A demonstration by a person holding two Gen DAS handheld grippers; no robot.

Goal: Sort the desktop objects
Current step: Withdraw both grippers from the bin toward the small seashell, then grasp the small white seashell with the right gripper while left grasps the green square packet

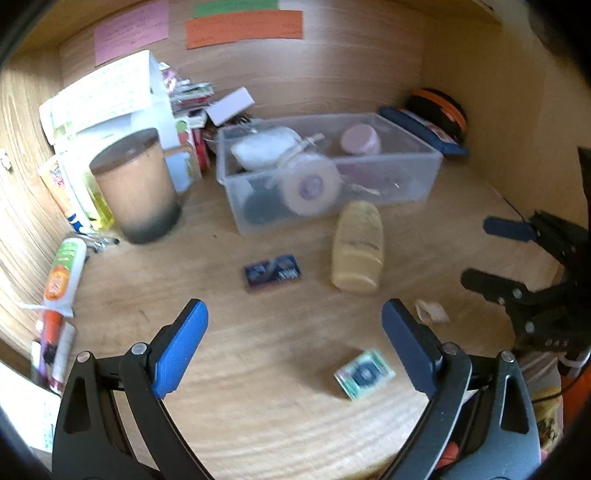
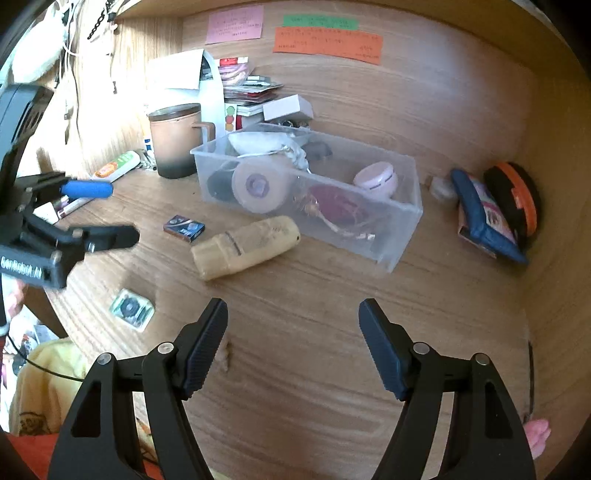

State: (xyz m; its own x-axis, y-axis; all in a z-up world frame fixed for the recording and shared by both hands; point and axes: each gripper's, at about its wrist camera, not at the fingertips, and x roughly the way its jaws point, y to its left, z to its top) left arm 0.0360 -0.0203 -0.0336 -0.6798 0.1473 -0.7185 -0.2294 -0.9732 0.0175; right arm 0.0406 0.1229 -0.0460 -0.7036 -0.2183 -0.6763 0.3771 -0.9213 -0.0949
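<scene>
I am working over a wooden desk (image 1: 280,413) boxed in by wood panels at the left, back and right; coloured paper notes (image 1: 243,27) are stuck along the top of the back panel.

In my left wrist view, the left edge is crowded: tubes (image 1: 62,273) lie along the side panel, and a brown lidded cup (image 1: 135,184) stands at centre left before a heap of papers and small packs. A clear plastic bin (image 1: 424,173) sits in the upper middle, holding a tape roll (image 1: 308,184) and a pink jar (image 1: 360,138). Just in front of the bin lies a cream bottle (image 1: 356,249) on its side, with a dark blue packet (image 1: 272,272) to its left. The lower middle of the desk is bare wood, open for moving.

My left gripper (image 1: 295,343) hovers there, jaws spread wide with nothing between them. A small green-and-white box (image 1: 364,373) lies just inside the right finger, untouched; the blue packet is further up the frame.

My right gripper (image 2: 293,343) is likewise empty, jaws well apart over bare wood. In its view the cream bottle (image 2: 245,245) lies above and left of the fingers, and the green box (image 2: 132,309) lies left. At the far right a blue pouch (image 2: 480,218) leans against an orange-rimmed disc (image 2: 517,199) by the side panel.
</scene>
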